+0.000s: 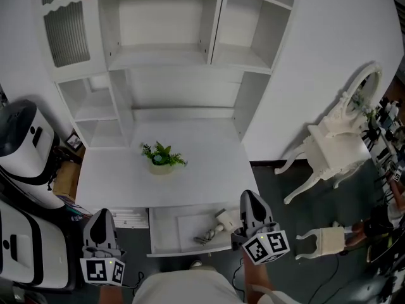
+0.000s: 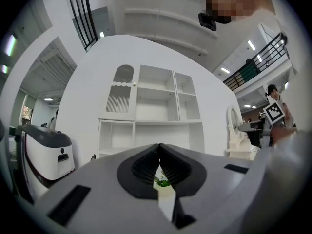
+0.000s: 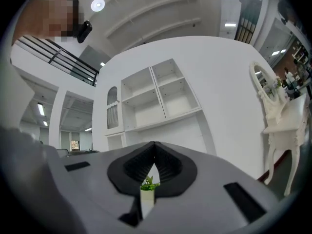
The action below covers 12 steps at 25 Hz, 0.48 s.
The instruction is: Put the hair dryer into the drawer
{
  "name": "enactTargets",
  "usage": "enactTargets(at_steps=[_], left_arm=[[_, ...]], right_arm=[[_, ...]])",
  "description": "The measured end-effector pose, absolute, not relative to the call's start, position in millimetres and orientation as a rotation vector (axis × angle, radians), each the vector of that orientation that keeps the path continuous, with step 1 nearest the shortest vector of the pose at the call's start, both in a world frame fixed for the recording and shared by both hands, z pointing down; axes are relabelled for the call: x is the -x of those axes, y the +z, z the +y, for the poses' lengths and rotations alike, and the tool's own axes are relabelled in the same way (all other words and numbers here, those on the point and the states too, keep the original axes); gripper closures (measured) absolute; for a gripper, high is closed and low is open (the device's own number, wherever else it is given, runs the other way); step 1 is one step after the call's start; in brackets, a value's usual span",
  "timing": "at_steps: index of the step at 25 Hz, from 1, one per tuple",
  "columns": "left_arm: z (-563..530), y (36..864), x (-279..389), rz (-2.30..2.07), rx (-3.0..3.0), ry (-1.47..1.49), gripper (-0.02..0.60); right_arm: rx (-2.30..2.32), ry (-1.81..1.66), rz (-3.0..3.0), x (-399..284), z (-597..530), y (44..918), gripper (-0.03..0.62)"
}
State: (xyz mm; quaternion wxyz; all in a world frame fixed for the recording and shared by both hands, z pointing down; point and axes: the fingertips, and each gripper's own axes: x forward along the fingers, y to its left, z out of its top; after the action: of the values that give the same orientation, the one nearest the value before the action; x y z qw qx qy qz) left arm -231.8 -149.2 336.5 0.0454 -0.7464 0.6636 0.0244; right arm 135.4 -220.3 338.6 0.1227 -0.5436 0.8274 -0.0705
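The hair dryer (image 1: 214, 228) lay inside the open drawer (image 1: 169, 232), just left of the right gripper (image 1: 249, 198), whose jaws were pressed together on nothing. The left gripper (image 1: 100, 214) had its jaws together and empty too, with the drawer off to their right. Beyond both jaw tips, a potted plant (image 1: 162, 158) stood on the white desk (image 1: 209, 170).

A potted plant (image 1: 162, 157) stands mid-counter (image 1: 114, 182), with the shelf unit (image 1: 164, 43) behind it in the upper frame. Below the counter's front edge, the open drawer (image 1: 168, 230) holds the hair dryer (image 1: 215, 227) toward its right. The left tool (image 1: 101, 223) is lower left of the drawer, the right tool (image 1: 252, 208) at its right end. A dressing table (image 1: 335, 144) stands at right.
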Motion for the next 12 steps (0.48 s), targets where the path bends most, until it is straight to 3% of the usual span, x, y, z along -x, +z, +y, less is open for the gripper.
enactTargets(at_steps=[12], left_arm=[[-137,347,241,2.08,2.303,0.038,0.566]], right_arm=[[1.587,-0.146,2.48,-119,-213,329,0.584]])
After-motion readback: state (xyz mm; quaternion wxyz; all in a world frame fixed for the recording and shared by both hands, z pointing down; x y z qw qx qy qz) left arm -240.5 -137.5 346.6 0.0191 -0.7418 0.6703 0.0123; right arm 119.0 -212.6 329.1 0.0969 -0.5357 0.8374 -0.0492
